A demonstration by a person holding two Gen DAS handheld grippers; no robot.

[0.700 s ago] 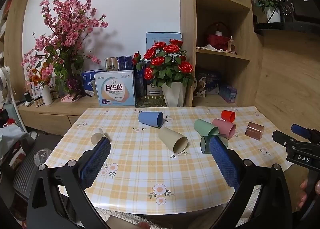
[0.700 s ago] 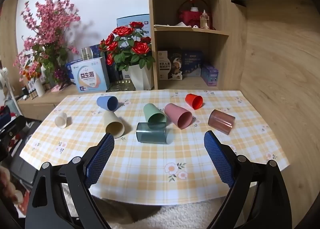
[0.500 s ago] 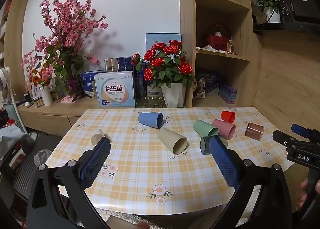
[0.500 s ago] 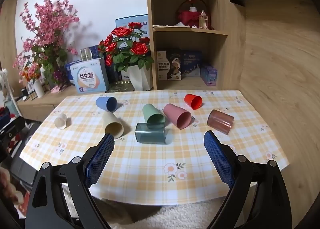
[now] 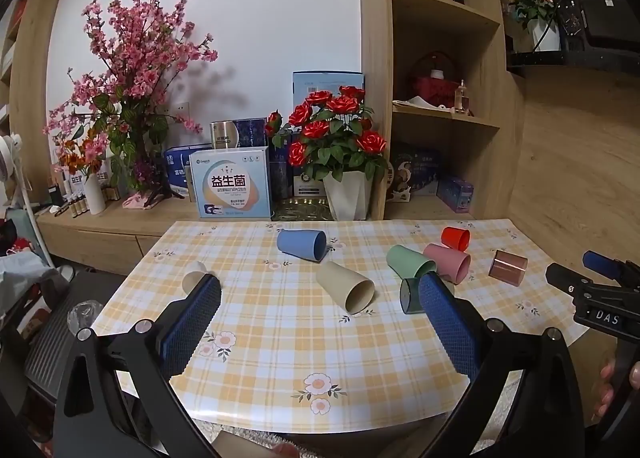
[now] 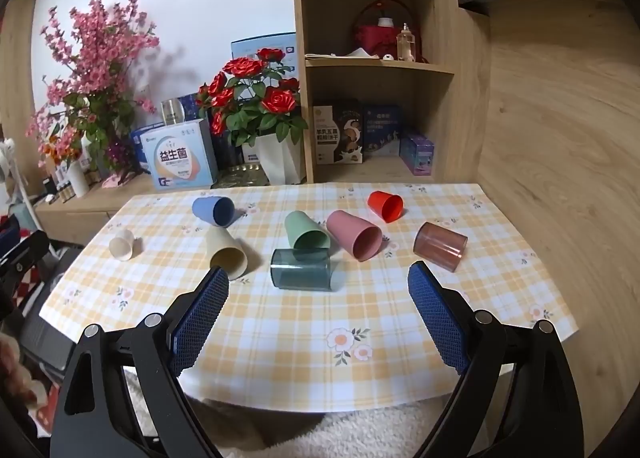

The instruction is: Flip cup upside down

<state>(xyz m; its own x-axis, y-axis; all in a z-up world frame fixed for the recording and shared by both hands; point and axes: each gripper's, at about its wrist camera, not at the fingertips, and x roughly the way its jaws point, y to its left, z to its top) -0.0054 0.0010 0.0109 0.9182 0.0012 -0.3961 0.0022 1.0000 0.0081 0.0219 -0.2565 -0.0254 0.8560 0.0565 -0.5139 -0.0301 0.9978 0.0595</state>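
Both claws gaping, nothing much changed.
Left claw (image 5: 318, 290) and right claw (image 6: 318, 282) still hover empty over the bench (image 6: 400, 310) edge; the cups (image 6: 301, 269) lie on their sides mid-bench, unmoved.

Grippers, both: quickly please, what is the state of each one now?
Left gripper: open, holding nothing.
Right gripper: open, holding nothing.
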